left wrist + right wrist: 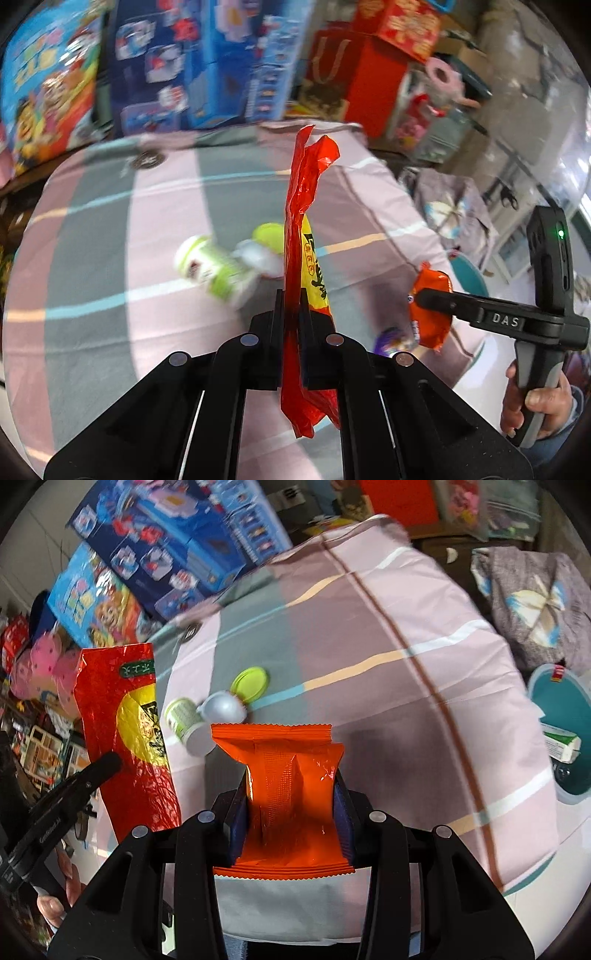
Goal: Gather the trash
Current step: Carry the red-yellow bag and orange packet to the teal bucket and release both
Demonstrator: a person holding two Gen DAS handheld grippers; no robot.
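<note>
Striped pink-and-grey sheet [424, 635] covers the surface; toy boxes [207, 62] stacked along its far edge; teal bin [561, 738] at the right, a small carton inside. Left tongs [291, 295]: closed tight on a red-and-yellow wrapper [303, 206], held upright and clear of the sheet. Right tongs [291, 775]: partly closed, pads pressing an orange snack packet [288, 771], also lifted. Remaining on the sheet, mid-surface: green-and-white tub [184, 720] on its side; green lid [251, 683]; silver foil seal [221, 707] between them.

2 wrappers [127, 738] [291, 775], 1 bottle [186, 723], 1 green lid [250, 684], 1 bin [554, 716].
</note>
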